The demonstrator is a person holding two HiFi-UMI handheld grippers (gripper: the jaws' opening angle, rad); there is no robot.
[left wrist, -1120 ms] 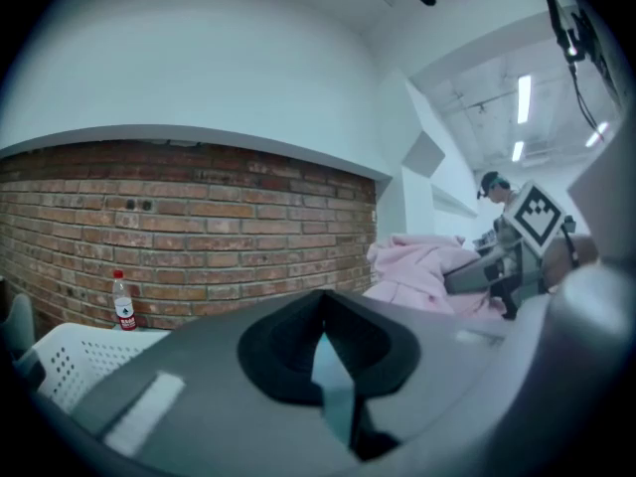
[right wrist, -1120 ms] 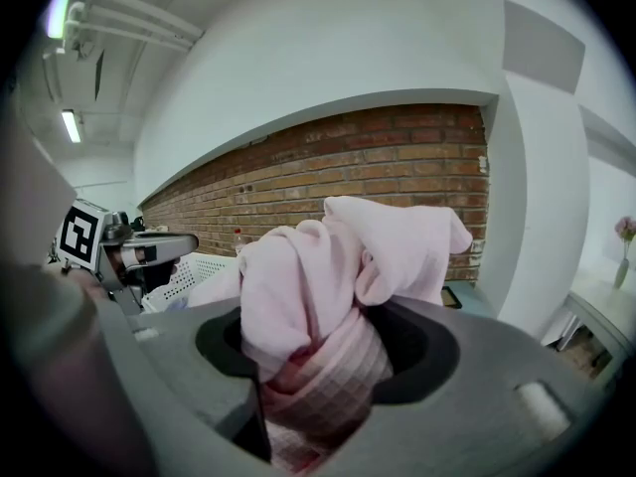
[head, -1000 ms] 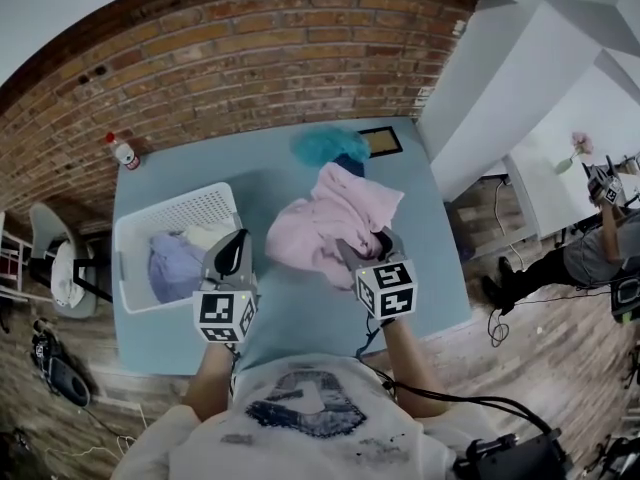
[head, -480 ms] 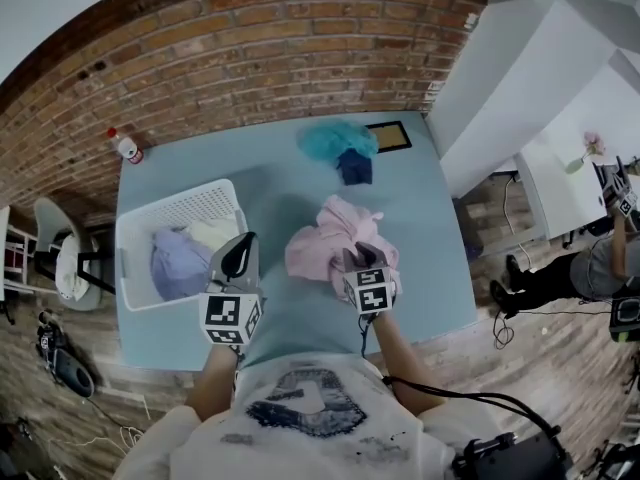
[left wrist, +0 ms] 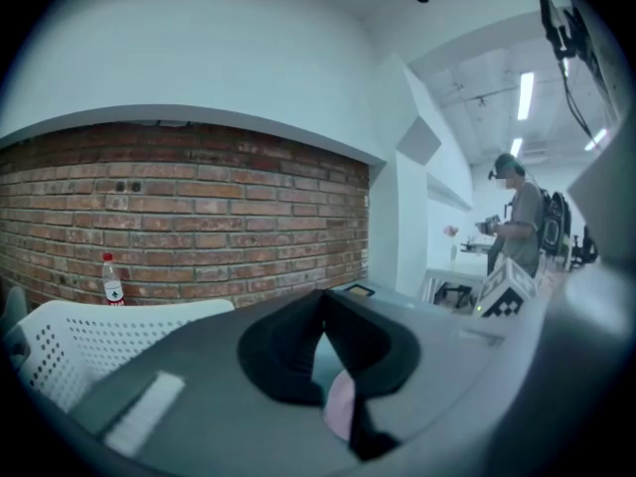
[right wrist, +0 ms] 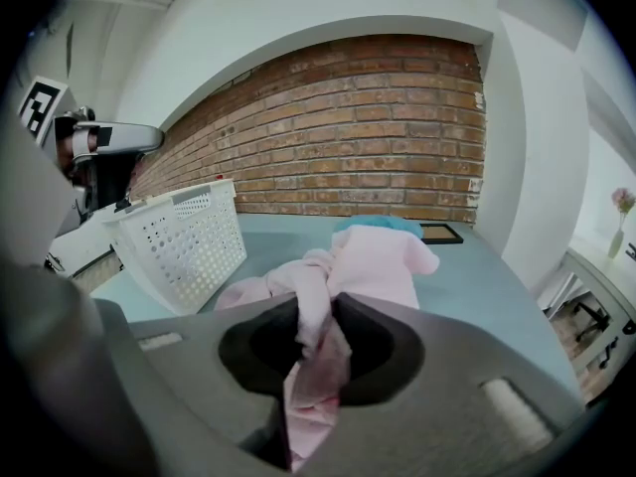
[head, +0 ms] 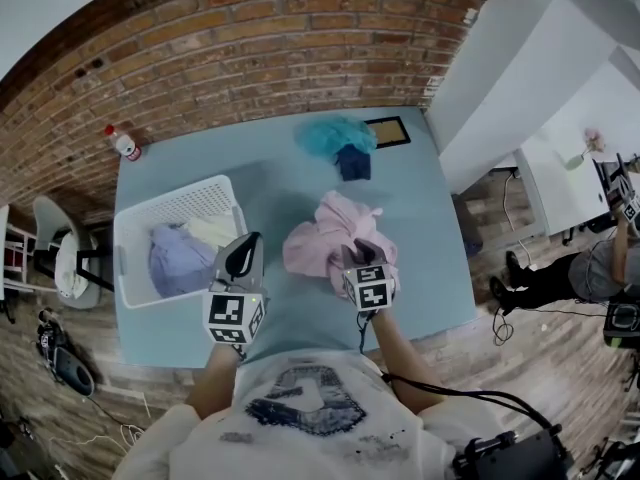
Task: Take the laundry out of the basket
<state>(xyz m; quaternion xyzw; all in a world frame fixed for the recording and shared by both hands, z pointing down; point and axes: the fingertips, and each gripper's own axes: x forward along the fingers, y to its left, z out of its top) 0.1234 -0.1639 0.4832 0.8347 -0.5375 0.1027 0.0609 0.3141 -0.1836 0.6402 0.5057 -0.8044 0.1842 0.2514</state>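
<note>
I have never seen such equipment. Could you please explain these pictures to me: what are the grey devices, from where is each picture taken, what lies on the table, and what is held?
There is no robot: a person holds a two-jaw gripper in each hand. One picture comes from a camera on the person's head, looking down; the other two come from a camera on each gripper, looking along its jaws. On the blue table stands a white basket with a lavender garment and a cream garment inside; farther away are a teal cloth, a dark blue cloth and a bottle. The right gripper has just been closing its jaws, and they pinch the pink garment. The left gripper is shut and empty.
</note>
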